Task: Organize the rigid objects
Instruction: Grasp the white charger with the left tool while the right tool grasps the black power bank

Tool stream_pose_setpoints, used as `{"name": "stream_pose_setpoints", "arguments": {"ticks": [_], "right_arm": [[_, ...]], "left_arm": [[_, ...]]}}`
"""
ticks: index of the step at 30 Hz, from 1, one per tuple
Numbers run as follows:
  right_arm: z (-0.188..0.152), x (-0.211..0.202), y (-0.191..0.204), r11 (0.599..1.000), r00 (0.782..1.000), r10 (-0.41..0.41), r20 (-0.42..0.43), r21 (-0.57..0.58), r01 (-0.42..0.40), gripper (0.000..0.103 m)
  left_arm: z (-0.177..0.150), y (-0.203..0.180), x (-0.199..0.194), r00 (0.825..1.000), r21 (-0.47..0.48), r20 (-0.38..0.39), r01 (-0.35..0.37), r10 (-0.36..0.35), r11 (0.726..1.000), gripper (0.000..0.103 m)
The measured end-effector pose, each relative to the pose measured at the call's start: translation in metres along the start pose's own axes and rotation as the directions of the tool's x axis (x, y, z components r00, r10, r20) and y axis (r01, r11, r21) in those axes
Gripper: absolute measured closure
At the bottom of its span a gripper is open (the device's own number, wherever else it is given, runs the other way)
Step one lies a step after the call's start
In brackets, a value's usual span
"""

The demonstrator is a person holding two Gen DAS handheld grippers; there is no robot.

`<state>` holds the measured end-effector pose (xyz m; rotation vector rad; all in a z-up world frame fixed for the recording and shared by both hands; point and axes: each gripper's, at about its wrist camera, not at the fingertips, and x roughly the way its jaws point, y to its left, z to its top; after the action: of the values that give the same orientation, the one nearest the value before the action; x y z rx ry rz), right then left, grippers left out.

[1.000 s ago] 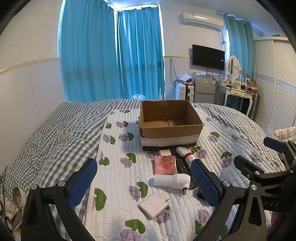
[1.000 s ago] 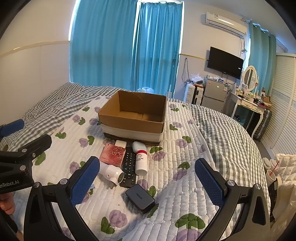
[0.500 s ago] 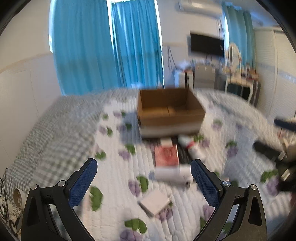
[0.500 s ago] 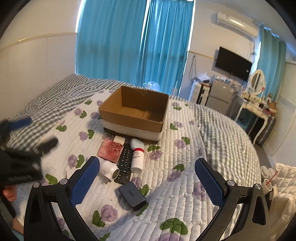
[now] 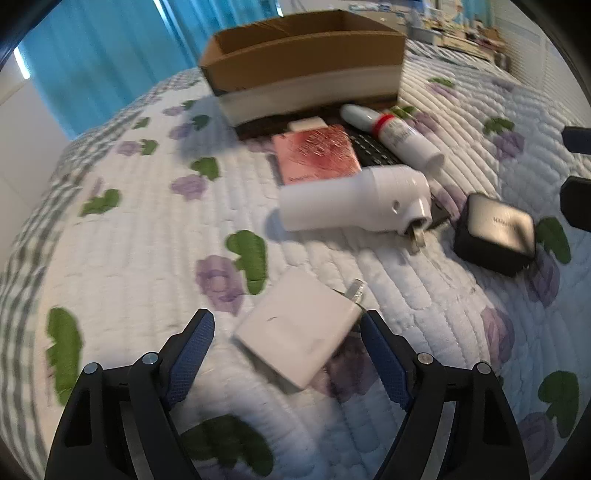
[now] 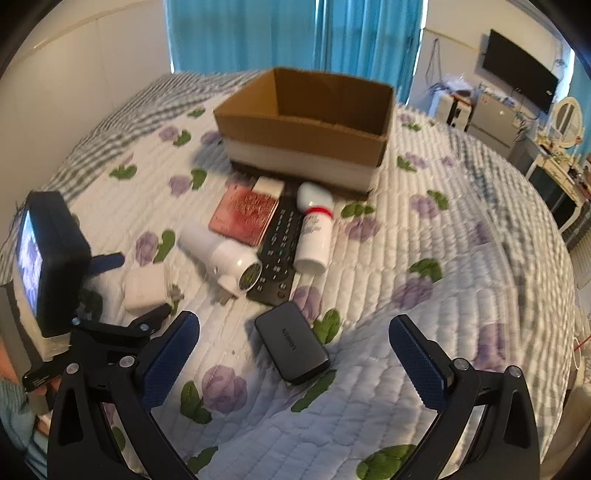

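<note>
My left gripper (image 5: 284, 332) is open, its blue pads on either side of a flat white charger (image 5: 299, 332) on the quilt; it also shows in the right wrist view (image 6: 144, 286). My right gripper (image 6: 295, 345) is open just above a black power brick (image 6: 291, 343), also seen in the left wrist view (image 5: 495, 232). Beyond lie a white cylindrical plug (image 5: 354, 203), a pink box (image 5: 317, 155), a black remote (image 6: 279, 251), a white bottle with a red band (image 5: 395, 133) and a small white block (image 6: 269, 186). An open cardboard box (image 6: 306, 125) stands behind them.
Everything lies on a white floral quilt (image 6: 424, 258) over a checked bedspread. Blue curtains (image 6: 295, 33), a TV (image 6: 517, 70) and a dresser stand beyond the bed. The left gripper's body (image 6: 51, 266) fills the left edge of the right wrist view.
Both grippers have dropped down and forward toward the bed. The left one now straddles the white charger; the right one now hangs over the black power brick.
</note>
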<state>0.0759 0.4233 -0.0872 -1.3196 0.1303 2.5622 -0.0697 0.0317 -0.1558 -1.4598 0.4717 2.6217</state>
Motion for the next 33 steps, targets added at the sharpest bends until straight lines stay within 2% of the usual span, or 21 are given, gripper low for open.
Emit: {"name": "stream_pose_setpoints", "arguments": {"ticks": [3,5,6,12,15,18,22,23,24,30,31,32,33], "right_arm": [[-0.001,0.007,-0.002,1.000,0.999,0.009,-0.034,0.009,-0.008,0.000],[-0.001,0.010,-0.003,1.000,0.998,0.019,-0.051,0.014,-0.018,0.000],[-0.001,0.011,-0.003,1.000,0.998,0.019,-0.058,0.015,-0.018,0.000],[0.006,0.014,0.004,0.999,0.994,0.027,-0.107,-0.022,-0.030,0.000],[0.012,0.020,0.012,0.994,0.990,-0.037,-0.133,-0.105,0.023,0.000],[0.014,0.042,0.019,0.978,0.976,-0.090,-0.201,-0.202,0.048,0.002],[0.006,0.079,0.019,0.970,0.939,-0.076,-0.337,-0.242,-0.008,0.021],[0.004,0.090,0.018,0.970,0.925,-0.081,-0.372,-0.243,-0.013,0.021],[0.003,0.095,0.018,0.969,0.920,-0.085,-0.383,-0.246,-0.013,0.022],[0.003,0.109,0.017,0.968,0.905,-0.107,-0.412,-0.250,0.001,0.024],[0.003,0.109,0.016,0.969,0.905,-0.104,-0.413,-0.247,-0.001,0.032],[0.003,0.107,0.015,0.972,0.906,-0.091,-0.413,-0.235,-0.009,0.052],[0.004,0.106,0.013,0.974,0.907,-0.084,-0.414,-0.227,-0.014,0.054]], "left_arm": [[0.001,-0.006,0.009,0.999,0.037,-0.024,0.030,-0.029,0.999,0.024],[0.001,-0.004,0.014,0.998,0.030,-0.039,0.051,-0.050,0.998,0.027],[0.003,-0.003,0.015,0.997,0.027,-0.041,0.060,-0.059,0.998,0.032],[0.001,-0.004,0.002,0.996,0.037,-0.016,0.087,-0.087,0.995,0.032],[0.006,0.002,-0.013,0.995,0.004,0.026,0.101,-0.101,0.995,0.032],[0.016,0.014,-0.023,0.994,-0.047,0.056,0.093,-0.090,0.995,0.032],[0.027,0.030,-0.023,0.996,-0.087,0.080,0.056,-0.049,0.995,0.032],[0.028,0.032,-0.022,0.996,-0.098,0.076,0.064,-0.057,0.993,0.032],[0.028,0.034,-0.021,0.995,-0.105,0.072,0.071,-0.063,0.992,0.032],[0.022,0.035,-0.013,0.997,-0.114,0.040,0.073,-0.069,0.991,0.032],[0.021,0.035,-0.014,0.996,-0.116,0.040,0.079,-0.075,0.990,0.032],[0.021,0.034,-0.016,0.996,-0.116,0.043,0.084,-0.079,0.990,0.032],[0.020,0.033,-0.018,0.996,-0.113,0.046,0.081,-0.077,0.990,0.032]]}}
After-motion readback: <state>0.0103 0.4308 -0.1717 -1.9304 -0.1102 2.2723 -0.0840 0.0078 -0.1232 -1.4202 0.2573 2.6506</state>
